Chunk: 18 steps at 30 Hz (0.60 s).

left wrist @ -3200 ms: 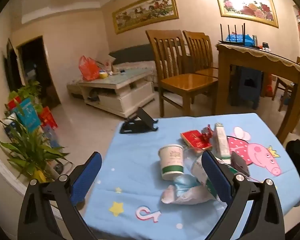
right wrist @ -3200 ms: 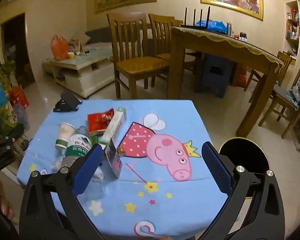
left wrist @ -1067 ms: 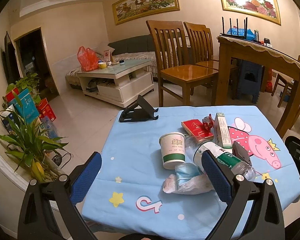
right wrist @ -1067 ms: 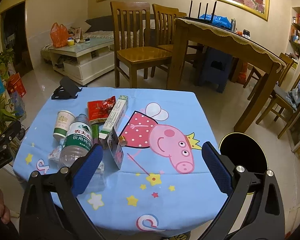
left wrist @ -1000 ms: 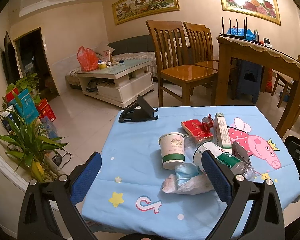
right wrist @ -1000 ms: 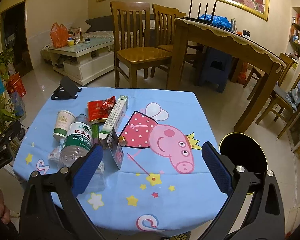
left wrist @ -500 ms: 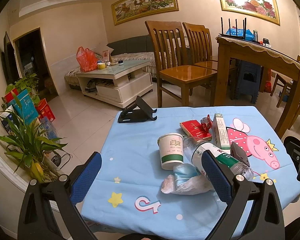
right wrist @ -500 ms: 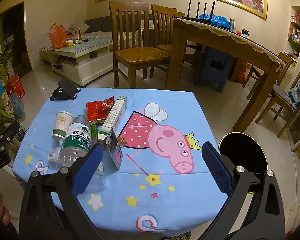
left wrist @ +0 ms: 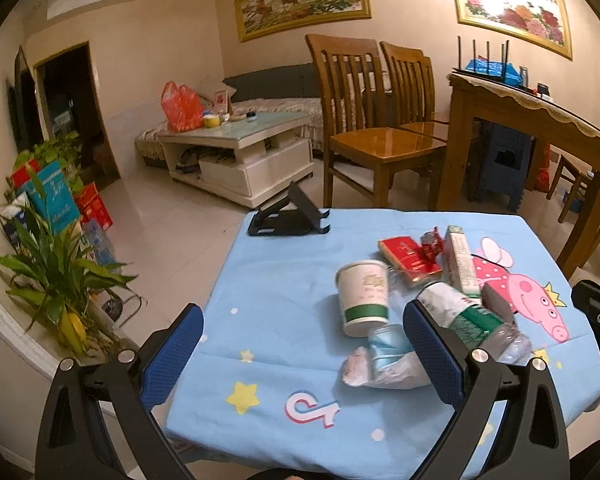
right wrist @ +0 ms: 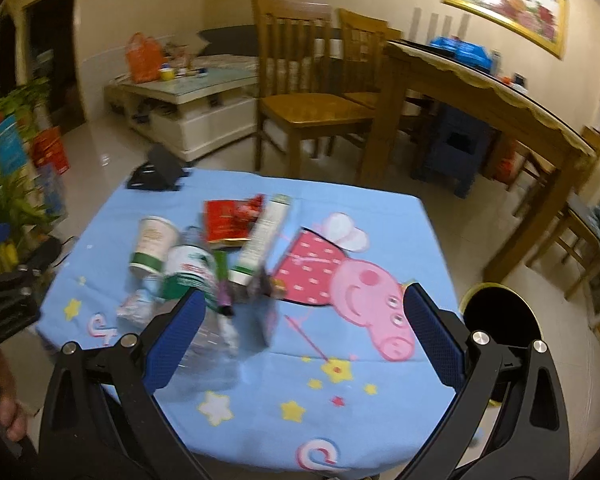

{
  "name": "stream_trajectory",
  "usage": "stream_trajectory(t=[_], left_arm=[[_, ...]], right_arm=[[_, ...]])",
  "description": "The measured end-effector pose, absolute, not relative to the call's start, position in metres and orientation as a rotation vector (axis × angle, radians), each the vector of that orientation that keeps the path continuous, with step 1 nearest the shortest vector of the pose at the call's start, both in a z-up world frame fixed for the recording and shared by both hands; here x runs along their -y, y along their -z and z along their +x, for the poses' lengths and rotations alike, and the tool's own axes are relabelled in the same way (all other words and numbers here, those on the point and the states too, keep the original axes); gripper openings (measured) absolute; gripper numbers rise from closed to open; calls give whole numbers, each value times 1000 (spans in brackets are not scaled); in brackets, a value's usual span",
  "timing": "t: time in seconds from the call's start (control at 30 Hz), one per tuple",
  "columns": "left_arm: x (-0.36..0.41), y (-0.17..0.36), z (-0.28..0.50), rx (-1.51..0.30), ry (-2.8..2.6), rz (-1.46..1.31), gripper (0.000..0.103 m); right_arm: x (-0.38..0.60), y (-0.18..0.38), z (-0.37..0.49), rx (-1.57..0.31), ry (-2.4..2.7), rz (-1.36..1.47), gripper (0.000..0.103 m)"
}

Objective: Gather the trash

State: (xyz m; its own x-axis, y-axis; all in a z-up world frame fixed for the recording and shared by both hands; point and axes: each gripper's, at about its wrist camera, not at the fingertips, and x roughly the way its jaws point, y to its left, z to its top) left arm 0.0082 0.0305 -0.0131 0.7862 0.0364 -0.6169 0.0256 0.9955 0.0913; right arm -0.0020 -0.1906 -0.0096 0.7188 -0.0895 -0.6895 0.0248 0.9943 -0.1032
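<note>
Little is legible. Paper cup (left wrist: 363, 297) on the table — a printed emblem above its green band, characters too blurred to read. Water bottle (left wrist: 460, 312): white-and-green label carries red characters, unreadable in either view. Red packet (left wrist: 408, 255) and long white-green box (left wrist: 462, 261) show print, none decipherable. Tablecloth (left wrist: 284, 308) — a TikTok-style note logo, stars and a cartoon pig, no words.

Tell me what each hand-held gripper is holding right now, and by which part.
Nothing. The left hand-held gripper and right hand-held gripper are both open and empty above the table.
</note>
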Motion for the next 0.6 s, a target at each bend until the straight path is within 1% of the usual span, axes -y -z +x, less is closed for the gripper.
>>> stream_trajectory(t=[0.2,0.4,0.47,0.5,0.53,0.6], left_arm=[[-59,20,16,-680,-36,55,97],[-100,50,34,-766,-57,-30,97],[-117,67,41,-816,-77,-55,97],[-124,75,43,-842,-78,-73,96],[-134,84,46,-873,-60,-114,96],[-144,94,48,-893,-58,-143,96]], right_arm=[[154,4,17,-785,-66,-139,98],[101,56,79,-1033,-240,-330,97],[91,70,95,-1098,-255,-363,94],[85,78,102,-1134,-268,-375,85],[83,84,106,-1164,-277,-380,81],[79,97,113,-1231,-276,-387,81]])
